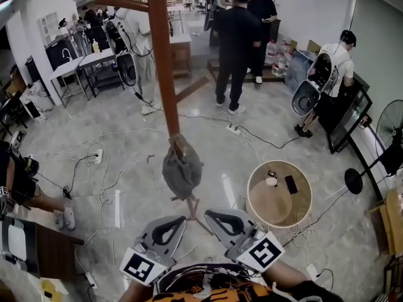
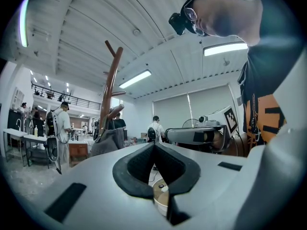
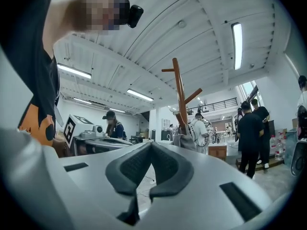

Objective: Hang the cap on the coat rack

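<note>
A grey cap (image 1: pixel 182 168) hangs on a low peg of the brown wooden coat rack (image 1: pixel 162 61), which rises from the floor ahead of me. Neither gripper touches it. Low in the head view, my left gripper (image 1: pixel 183 218) and right gripper (image 1: pixel 208 213) sit side by side below the cap, both shut and empty. In the left gripper view the cap (image 2: pixel 108 142) hangs on the rack (image 2: pixel 109 90) beyond my shut left gripper (image 2: pixel 153 145). The right gripper view shows the rack (image 3: pixel 180 95) and cap (image 3: pixel 184 142) past the shut right gripper (image 3: pixel 151 145).
A round wooden table (image 1: pixel 264 206) with a phone on it stands to the right of the rack. Cables and power strips (image 1: pixel 234 129) lie across the floor. Several people (image 1: pixel 234 49) stand farther back. A fan (image 1: pixel 389 124) is at the right edge.
</note>
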Available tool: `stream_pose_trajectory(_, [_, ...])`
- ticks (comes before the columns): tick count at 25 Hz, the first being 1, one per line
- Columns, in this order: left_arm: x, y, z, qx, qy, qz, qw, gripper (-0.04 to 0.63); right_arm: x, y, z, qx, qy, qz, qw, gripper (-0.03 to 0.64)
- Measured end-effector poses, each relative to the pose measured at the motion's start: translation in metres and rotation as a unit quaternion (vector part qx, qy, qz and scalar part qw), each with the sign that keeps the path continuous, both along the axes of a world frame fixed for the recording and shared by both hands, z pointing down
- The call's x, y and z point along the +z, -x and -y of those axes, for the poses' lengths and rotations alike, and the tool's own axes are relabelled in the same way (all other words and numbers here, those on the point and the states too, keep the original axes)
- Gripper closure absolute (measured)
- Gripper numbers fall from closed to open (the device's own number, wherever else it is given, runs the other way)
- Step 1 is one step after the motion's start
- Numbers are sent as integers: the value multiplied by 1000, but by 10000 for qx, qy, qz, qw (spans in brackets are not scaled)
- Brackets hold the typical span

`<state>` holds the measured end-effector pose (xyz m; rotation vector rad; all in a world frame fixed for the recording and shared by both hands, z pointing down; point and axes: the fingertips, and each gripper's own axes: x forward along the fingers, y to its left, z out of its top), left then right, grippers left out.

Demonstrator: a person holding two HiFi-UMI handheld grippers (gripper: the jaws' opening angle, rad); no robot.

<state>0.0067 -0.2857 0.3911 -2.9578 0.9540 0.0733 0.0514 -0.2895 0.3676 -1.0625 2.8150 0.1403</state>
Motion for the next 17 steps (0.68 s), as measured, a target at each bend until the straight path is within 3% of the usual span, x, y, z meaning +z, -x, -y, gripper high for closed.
stream_pose_trajectory(17, [2,-7,-1,-24,-12,111,9999,581,5,-4,-1,-153,67,114,9998,603])
